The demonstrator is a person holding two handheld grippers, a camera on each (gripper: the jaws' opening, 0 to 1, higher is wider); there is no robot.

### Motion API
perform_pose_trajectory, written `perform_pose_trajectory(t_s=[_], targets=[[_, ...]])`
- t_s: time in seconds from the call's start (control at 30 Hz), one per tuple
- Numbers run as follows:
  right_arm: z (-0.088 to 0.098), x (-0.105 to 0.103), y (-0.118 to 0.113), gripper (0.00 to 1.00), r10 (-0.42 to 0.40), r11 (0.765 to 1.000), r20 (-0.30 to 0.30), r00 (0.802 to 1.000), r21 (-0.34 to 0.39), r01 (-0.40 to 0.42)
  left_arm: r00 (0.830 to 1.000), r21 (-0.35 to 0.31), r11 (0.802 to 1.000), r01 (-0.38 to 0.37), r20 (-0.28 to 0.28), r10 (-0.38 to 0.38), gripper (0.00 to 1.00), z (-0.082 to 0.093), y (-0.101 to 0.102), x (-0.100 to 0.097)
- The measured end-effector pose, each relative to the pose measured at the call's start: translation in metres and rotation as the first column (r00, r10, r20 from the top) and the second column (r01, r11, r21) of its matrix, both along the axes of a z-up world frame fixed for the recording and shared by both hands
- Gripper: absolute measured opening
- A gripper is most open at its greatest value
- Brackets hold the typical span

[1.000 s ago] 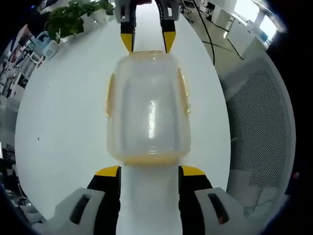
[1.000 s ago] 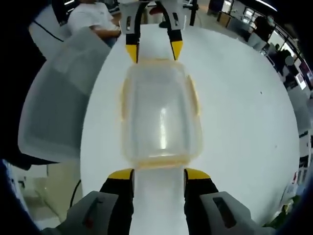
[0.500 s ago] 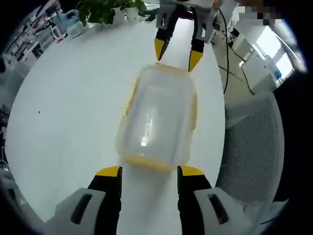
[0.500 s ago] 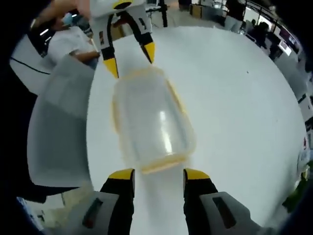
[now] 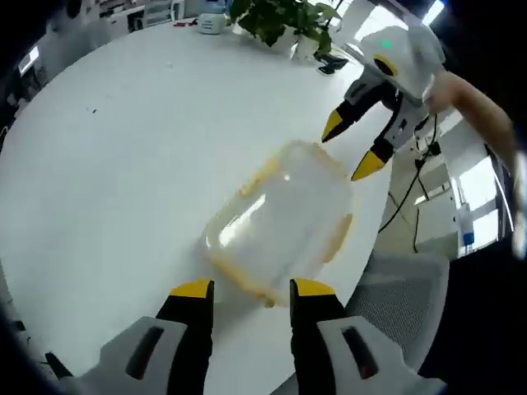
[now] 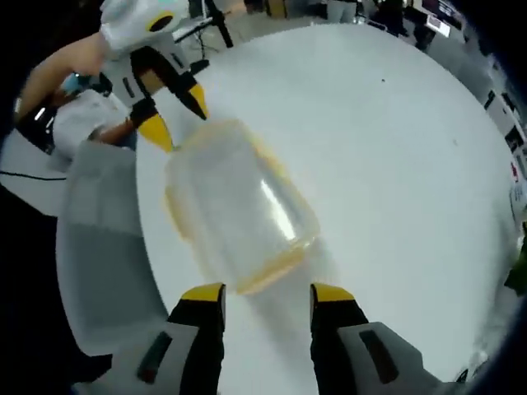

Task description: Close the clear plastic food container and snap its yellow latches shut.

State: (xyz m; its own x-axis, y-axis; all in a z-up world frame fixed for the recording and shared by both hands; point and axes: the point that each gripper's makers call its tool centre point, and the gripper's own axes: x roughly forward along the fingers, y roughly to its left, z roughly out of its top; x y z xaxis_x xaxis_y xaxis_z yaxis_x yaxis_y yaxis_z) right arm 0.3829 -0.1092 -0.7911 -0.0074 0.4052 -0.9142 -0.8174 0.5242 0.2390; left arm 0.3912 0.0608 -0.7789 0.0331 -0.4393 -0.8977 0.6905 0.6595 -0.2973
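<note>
Both claws hang released at opposite ends of the clear container [image 5: 280, 218] on the white bench [image 5: 123, 164], left claw [image 5: 244, 288] and right claw [image 6: 268, 292] gripping nothing.

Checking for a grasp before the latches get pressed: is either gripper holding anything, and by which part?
Nothing is held. Both the left gripper and right gripper are open at opposite ends of the container, not clamped on it.

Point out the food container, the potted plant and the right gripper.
food container [image 5: 284, 216], left gripper view, middle of its clear lid.
potted plant [image 5: 284, 16], left gripper view, on its leaves.
right gripper [image 6: 268, 298], right gripper view, midway between its yellow fingertips.
</note>
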Motion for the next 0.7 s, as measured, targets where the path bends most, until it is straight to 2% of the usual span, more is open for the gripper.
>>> perform_pose_trajectory(t_s=[0.1,0.23,0.27,0.43,0.47,0.53,0.63,0.7], targets=[[0.002,0.005,0.002,0.40,-0.055,0.998,0.000,0.998,0.026,0.055,1.000,0.022,1.000,-0.013,0.004,0.013,0.34,-0.004,0.004,0.001],[0.003,0.014,0.000,0.40,-0.116,0.993,0.001,0.993,0.032,0.116,0.995,0.030,0.995,-0.092,-0.025,0.092,0.34,-0.008,0.009,0.002],[0.003,0.013,0.001,0.40,-0.138,0.990,-0.014,0.990,0.037,0.138,0.989,0.036,0.989,-0.140,-0.045,0.142,0.35,-0.009,0.011,0.001],[0.004,0.014,0.003,0.37,-0.201,0.978,-0.049,0.978,0.045,0.203,0.969,0.013,0.973,-0.229,-0.087,0.230,0.35,-0.010,0.012,0.003],[0.004,0.015,0.004,0.35,-0.205,0.977,-0.046,0.978,0.049,0.207,0.956,0.013,0.962,-0.273,-0.105,0.273,0.35,-0.010,0.012,0.003],[0.004,0.016,0.006,0.36,-0.231,0.971,-0.057,0.971,0.057,0.234,0.951,0.007,0.957,-0.290,-0.110,0.289,0.34,-0.010,0.013,0.005],[0.002,0.017,0.008,0.39,-0.270,0.959,-0.081,0.959,0.061,0.275,0.928,-0.003,0.937,-0.350,-0.135,0.346,0.32,-0.009,0.012,0.006],[0.001,0.017,0.008,0.39,-0.282,0.956,-0.083,0.956,0.055,0.287,0.920,-0.006,0.929,-0.370,-0.143,0.365,0.31,-0.009,0.012,0.007]])
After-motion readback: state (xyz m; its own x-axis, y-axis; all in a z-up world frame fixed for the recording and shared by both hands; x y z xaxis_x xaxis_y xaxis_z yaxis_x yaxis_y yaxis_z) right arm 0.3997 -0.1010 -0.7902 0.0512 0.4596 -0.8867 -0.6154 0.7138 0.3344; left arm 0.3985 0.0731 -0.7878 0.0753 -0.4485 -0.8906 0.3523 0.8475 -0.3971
